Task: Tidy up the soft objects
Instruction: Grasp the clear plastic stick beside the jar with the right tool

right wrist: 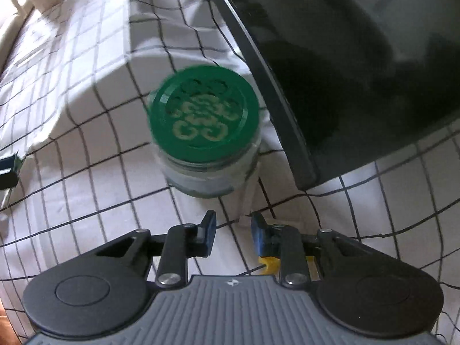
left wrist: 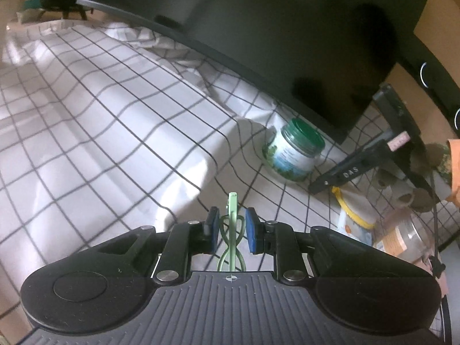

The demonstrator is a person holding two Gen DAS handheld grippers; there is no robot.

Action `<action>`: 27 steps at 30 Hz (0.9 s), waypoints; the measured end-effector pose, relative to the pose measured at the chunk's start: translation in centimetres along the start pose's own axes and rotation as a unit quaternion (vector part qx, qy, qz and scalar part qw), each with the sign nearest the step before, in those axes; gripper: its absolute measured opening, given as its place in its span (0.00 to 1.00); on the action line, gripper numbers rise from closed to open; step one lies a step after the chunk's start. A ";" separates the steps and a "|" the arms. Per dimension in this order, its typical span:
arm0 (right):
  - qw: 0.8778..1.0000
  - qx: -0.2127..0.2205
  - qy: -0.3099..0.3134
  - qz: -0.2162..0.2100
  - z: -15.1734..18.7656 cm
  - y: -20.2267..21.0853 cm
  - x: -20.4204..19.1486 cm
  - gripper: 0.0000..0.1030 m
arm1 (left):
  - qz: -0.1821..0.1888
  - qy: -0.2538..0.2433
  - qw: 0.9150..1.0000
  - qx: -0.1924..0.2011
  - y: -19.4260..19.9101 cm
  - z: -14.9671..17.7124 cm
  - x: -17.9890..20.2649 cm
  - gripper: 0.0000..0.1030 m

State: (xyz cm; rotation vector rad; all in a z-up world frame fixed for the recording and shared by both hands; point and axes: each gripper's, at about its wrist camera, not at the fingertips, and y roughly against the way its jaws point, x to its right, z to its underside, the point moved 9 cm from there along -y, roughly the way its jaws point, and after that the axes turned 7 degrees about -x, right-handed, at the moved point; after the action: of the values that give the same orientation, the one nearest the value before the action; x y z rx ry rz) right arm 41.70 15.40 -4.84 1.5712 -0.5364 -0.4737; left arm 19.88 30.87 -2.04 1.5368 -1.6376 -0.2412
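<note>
The light green looped piece [left wrist: 232,201] stands between the blue pads of the left tool [left wrist: 231,218], which is closed on it. It hangs in the air above the checked sheet [left wrist: 100,115], and only its loops seem to touch the pads. We judge that the step in hand is to carry it to its place. To do this well, we should keep the grip steady and not squeeze more, because such a thin piece can bend or slip sideways. We should also lower it flat before we let go.

The piece looks thin, pale and flexible, with a straight tip above two crossed loops. What it is exactly we cannot tell.

Further out, the right tool [right wrist: 233,224] points down at the sheet, its jaws a little apart with nothing between them. A jar with a green lid [right wrist: 201,120] stands just ahead of it, beside a dark cushion [right wrist: 359,57].
</note>
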 end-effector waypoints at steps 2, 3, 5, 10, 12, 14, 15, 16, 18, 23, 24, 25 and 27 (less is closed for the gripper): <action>1.000 0.002 0.004 -0.008 0.0 -0.4 0.3 0.25 | 0.002 -0.002 1.000 -0.002 -0.2 0.2 0.4 0.22; 1.000 0.002 0.007 -0.014 0.0 -0.5 0.3 0.25 | 0.001 -0.003 1.000 -0.003 -0.3 0.3 0.5 0.22; 1.000 -0.003 0.006 -0.019 0.0 -0.5 0.5 0.25 | -0.003 -0.005 1.000 -0.006 -0.5 0.3 0.7 0.22; 0.995 -0.050 -0.036 -0.081 2.3 -0.2 -0.7 0.13 | 0.012 -0.011 1.000 -0.009 -1.3 -0.2 1.9 0.22; 0.995 -0.054 -0.021 -0.080 3.4 0.2 -2.0 0.13 | 0.015 -0.018 1.000 -0.010 -1.6 -0.4 2.6 0.22; 0.996 -0.046 -0.011 -0.079 3.9 1.0 -2.9 0.13 | 0.021 -0.025 0.999 -0.009 -1.6 -0.6 3.1 0.22; 0.996 -0.037 -0.016 -0.075 3.9 1.5 -2.9 0.15 | 0.022 -0.027 0.999 -0.008 -1.6 -0.6 3.3 0.22; 0.997 -0.030 -0.029 -0.072 3.7 1.9 -2.6 0.19 | 0.021 -0.027 0.999 -0.008 -1.7 -0.6 3.3 0.22; 0.995 -0.022 -0.069 -0.069 3.3 2.4 -1.7 0.25 | 0.016 -0.025 1.000 -0.011 -1.8 -0.6 3.3 0.22; 0.994 -0.025 -0.087 -0.059 2.1 1.7 -1.3 0.25 | -0.006 -0.028 0.999 -0.025 -1.8 -0.2 3.0 0.22; 0.993 -0.030 -0.091 -0.061 2.1 1.4 -1.4 0.25 | -0.014 -0.030 0.999 -0.030 -1.8 -0.1 2.9 0.22; 0.993 -0.035 -0.095 -0.062 2.0 1.1 -1.5 0.25 | -0.021 -0.031 0.999 -0.033 -1.8 0.0 2.6 0.22; 0.992 -0.043 -0.100 -0.056 2.3 0.3 -1.5 0.25 | -0.034 -0.032 0.998 -0.040 -1.7 0.2 2.2 0.22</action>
State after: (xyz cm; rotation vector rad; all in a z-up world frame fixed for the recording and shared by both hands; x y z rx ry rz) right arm 39.14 14.41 -4.72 1.4844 -0.5733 -0.7365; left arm 21.28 28.40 -2.31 1.5397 -1.6067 -0.3909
